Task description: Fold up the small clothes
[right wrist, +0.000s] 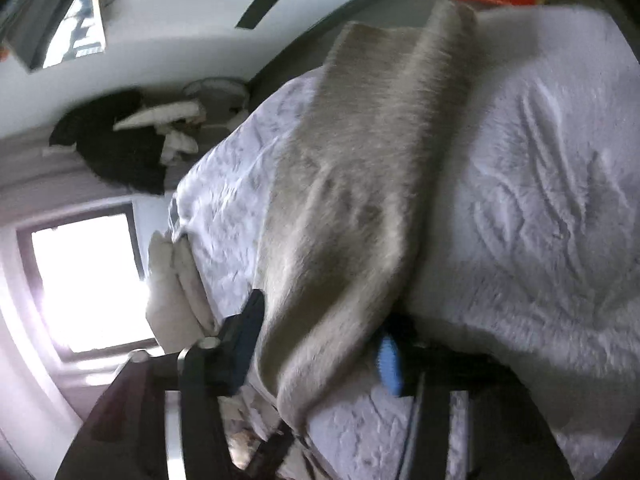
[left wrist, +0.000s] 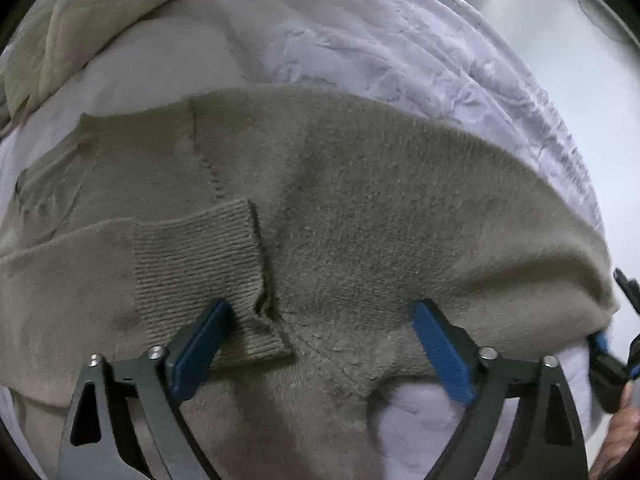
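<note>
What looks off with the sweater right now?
The ribbed cuff lies folded in over the sweater, bunched and creased by the left hand-held gripper. The sweater's near edge is rumpled on the bedspread. No damage shows.

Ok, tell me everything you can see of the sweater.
The sweater is a taupe, fuzzy knit lying spread over the white bedspread. A sleeve is folded across its front, its ribbed cuff ending near the middle. The left gripper stands open over the near edge, its blue pads resting on the knit. In the right wrist view a part hangs lifted between the fingers of the right gripper; blur hides whether it is clamped.
</note>
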A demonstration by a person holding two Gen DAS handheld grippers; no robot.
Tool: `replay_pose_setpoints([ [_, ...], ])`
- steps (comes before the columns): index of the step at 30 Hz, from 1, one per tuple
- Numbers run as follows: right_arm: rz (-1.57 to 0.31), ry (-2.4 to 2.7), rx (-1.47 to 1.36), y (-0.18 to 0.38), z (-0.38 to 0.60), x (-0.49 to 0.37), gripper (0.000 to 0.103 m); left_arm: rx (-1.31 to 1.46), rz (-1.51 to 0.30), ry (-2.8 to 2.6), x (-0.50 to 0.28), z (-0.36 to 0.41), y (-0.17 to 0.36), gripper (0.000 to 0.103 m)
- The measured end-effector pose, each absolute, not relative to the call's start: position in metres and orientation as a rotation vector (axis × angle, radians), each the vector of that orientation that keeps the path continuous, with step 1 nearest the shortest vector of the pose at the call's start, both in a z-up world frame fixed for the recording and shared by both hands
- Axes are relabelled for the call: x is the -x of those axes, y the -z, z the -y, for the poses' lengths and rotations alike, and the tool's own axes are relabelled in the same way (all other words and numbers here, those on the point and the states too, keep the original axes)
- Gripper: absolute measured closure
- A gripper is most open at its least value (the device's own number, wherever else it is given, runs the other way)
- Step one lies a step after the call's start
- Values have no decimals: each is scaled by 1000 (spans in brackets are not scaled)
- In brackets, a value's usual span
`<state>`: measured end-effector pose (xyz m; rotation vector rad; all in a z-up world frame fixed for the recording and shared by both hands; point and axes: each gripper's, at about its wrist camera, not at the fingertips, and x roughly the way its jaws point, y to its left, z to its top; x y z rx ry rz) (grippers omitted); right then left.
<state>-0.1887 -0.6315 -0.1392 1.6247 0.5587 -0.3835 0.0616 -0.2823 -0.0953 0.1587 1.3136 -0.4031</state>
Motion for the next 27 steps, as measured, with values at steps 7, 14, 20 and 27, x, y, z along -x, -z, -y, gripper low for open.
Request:
replay_pose_setpoints([
  [7,-367,164,-1711,122,618,173,96,-149,-1319,460,-61,261,84,8],
  [14,-466,-67,-1474,52,574,97,96,-86,-1259,478,-59,197,50,8],
  [20,-694,-271,-1102,6,465,4,95,-38,-1223,373,-59,96,38,8],
  [27,-1118,-433,-676,63,276,-70,92,68,-1256,119,-58,-33,61,8],
])
